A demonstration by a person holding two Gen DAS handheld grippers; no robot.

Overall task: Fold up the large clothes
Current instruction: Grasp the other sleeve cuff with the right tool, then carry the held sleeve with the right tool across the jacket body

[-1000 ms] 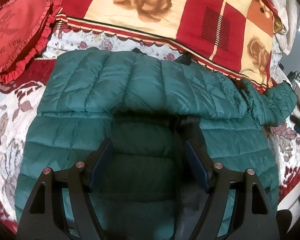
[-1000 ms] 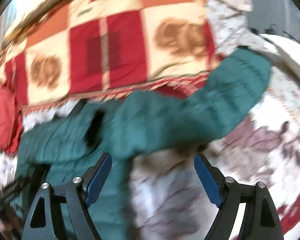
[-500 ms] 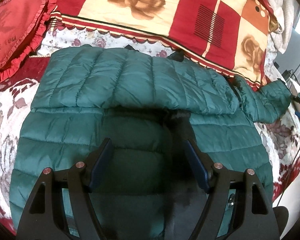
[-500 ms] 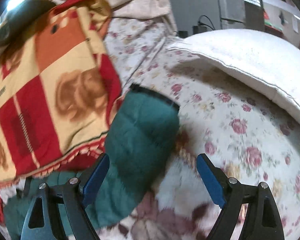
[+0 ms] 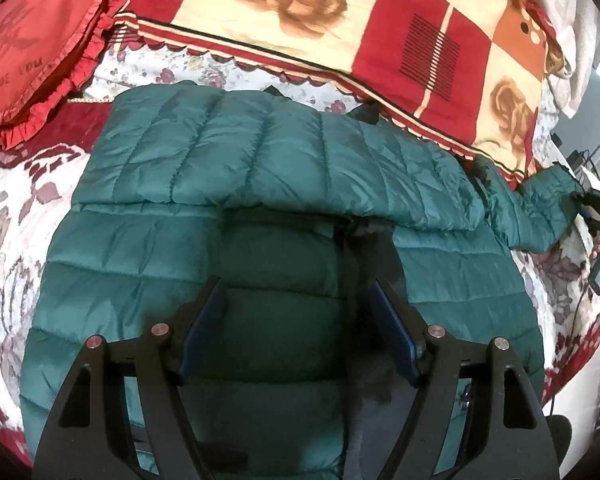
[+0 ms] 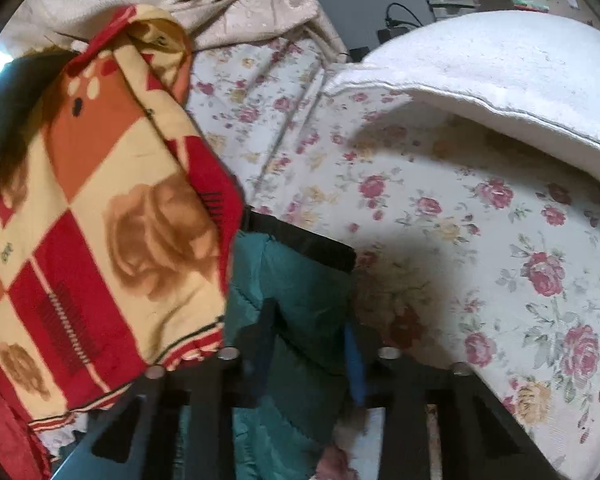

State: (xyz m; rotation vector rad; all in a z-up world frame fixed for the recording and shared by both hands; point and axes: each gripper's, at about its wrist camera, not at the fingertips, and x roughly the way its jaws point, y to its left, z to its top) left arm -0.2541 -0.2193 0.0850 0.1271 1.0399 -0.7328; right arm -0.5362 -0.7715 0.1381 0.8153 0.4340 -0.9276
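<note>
Folding the sleeves in is the step I judge to be in hand. My green puffer jacket (image 5: pixel 284 264) lies spread on the flowered bedspread (image 6: pixel 440 216), one sleeve already laid across its chest, the checked rose blanket (image 5: pixel 340 28) beyond. The other sleeve (image 6: pixel 300 292) stretches out sideways, its dark cuff toward the white pillow (image 6: pixel 500 76). My right gripper (image 6: pixel 310 344) has narrowed its jaws onto that sleeve, apparently pinching it. My left gripper (image 5: pixel 296 320) hovers wide open, empty, over the jacket's middle. Next I would carry the sleeve across the chest.
</note>
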